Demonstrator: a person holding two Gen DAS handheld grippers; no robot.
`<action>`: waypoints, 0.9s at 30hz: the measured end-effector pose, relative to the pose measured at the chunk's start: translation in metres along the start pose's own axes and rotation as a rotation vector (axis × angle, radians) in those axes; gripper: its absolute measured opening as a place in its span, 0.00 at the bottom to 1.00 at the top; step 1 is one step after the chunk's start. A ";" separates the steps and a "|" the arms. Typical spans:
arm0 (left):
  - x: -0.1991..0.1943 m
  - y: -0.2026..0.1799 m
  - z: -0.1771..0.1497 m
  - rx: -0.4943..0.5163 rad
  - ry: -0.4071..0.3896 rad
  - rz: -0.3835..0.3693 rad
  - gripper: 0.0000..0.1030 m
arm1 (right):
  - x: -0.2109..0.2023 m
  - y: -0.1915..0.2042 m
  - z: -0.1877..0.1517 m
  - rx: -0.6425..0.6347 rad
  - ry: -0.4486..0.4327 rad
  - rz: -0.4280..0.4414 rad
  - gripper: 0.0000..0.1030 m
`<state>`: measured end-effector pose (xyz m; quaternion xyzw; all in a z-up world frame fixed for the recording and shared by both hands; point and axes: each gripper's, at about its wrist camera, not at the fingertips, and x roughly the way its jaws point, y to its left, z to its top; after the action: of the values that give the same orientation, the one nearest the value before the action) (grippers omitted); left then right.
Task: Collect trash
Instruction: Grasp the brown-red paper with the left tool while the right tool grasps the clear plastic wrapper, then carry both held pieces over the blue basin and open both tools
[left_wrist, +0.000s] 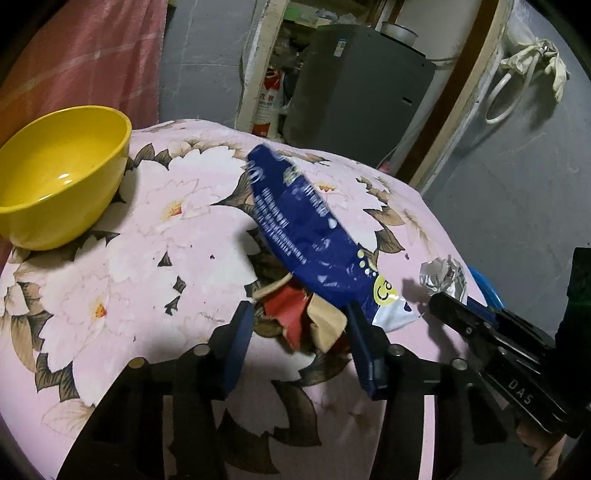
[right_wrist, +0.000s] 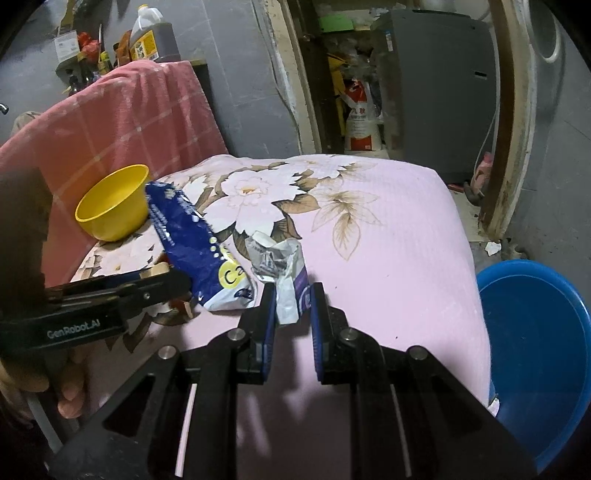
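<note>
Pink flowered bedding (right_wrist: 406, 229) covers the surface I work on; grey walls and a cluttered doorway lie behind. Leftmost is a yellow bowl (left_wrist: 62, 173), empty, well apart from the trash. Next, right of it, a long blue snack bag (left_wrist: 306, 236) lies flat, its long axis running diagonally from far-left to near-right, the near end white and yellow. Under that near end sits a small heap of red and brown paper scraps (left_wrist: 306, 317).

My left gripper (left_wrist: 299, 317) straddles that heap, one pad on each side. The right pad touches the brown scrap and the bag's edge; the left pad shows a gap, so I call it partly open, not yet gripping. The scraps lie straight ahead between the jaws, so closing is the move, in my judgement.

Right of the bag is a crumpled silver wrapper (right_wrist: 277, 258) with a purple tail. My right gripper (right_wrist: 293, 299) has narrow jaws around that tail; the left pad touches it, and I judge it pinched. Farthest right, below the bed's edge, is a blue basin (right_wrist: 535, 354), likely where the trash goes, nearest to my right hand.
</note>
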<state>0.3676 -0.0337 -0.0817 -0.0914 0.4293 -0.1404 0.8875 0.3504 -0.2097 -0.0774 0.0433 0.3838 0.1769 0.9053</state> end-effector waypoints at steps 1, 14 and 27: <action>-0.003 0.001 -0.004 0.000 0.000 0.000 0.40 | -0.001 0.001 0.000 -0.001 0.000 0.002 0.24; -0.012 -0.001 -0.011 -0.019 -0.007 -0.004 0.18 | -0.019 0.012 -0.005 -0.019 -0.014 0.012 0.24; -0.049 -0.014 -0.018 -0.023 -0.106 -0.028 0.16 | -0.050 0.017 -0.009 -0.034 -0.096 0.036 0.24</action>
<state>0.3217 -0.0313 -0.0529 -0.1150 0.3820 -0.1429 0.9058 0.3067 -0.2120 -0.0462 0.0430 0.3357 0.1972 0.9201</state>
